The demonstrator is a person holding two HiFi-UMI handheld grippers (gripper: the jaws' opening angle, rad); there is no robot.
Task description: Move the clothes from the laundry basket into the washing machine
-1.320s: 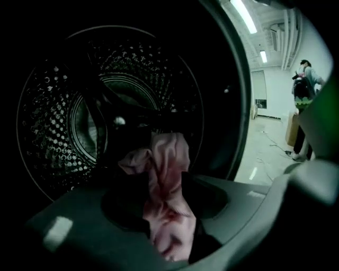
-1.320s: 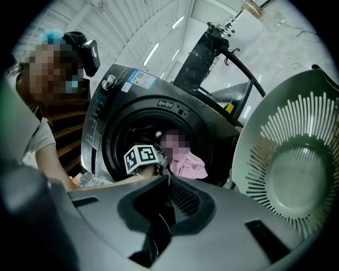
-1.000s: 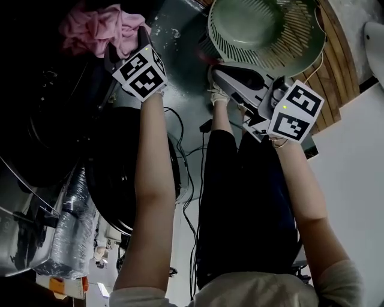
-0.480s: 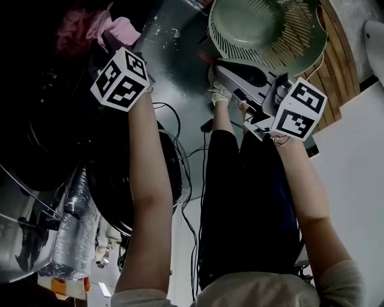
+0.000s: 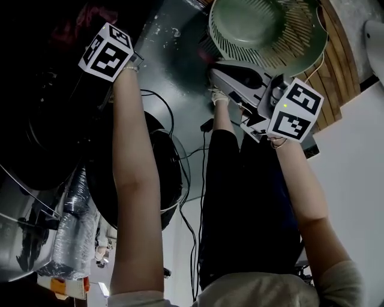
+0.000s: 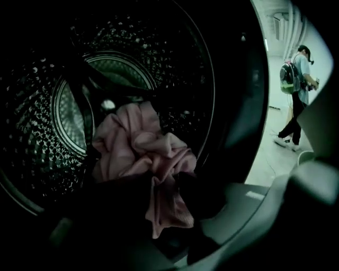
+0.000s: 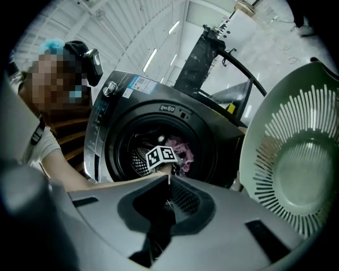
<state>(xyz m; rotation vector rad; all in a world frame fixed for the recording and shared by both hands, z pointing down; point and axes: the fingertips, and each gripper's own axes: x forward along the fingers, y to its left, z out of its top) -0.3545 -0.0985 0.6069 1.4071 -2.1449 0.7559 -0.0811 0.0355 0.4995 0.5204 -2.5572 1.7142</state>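
A pink cloth (image 6: pixel 139 151) lies in the washing machine's dark drum (image 6: pixel 63 95). My left gripper (image 6: pixel 161 185) reaches into the drum mouth. A tail of the cloth fills the gap between its jaws, which are opening. In the head view only its marker cube (image 5: pixel 107 51) shows, with a dim trace of the cloth (image 5: pixel 90 17) beyond it. My right gripper (image 5: pixel 219 71) is shut with nothing in it, just before the green laundry basket (image 5: pixel 267 30), whose visible inside holds no clothes. The right gripper view shows the washing machine (image 7: pixel 114 114), the left cube (image 7: pixel 160 156) and the cloth (image 7: pixel 184 150).
The round washer door (image 5: pixel 141 174) hangs open below my left arm. Cables (image 5: pixel 191 150) run over the floor between my legs. A foil duct (image 5: pixel 72 222) lies at the lower left. Another person (image 6: pixel 296 95) stands far off to the right.
My left gripper has moved left and further into the drum, and the pink cloth has gone from plain view at the drum mouth into the dark. The right gripper has stayed put.
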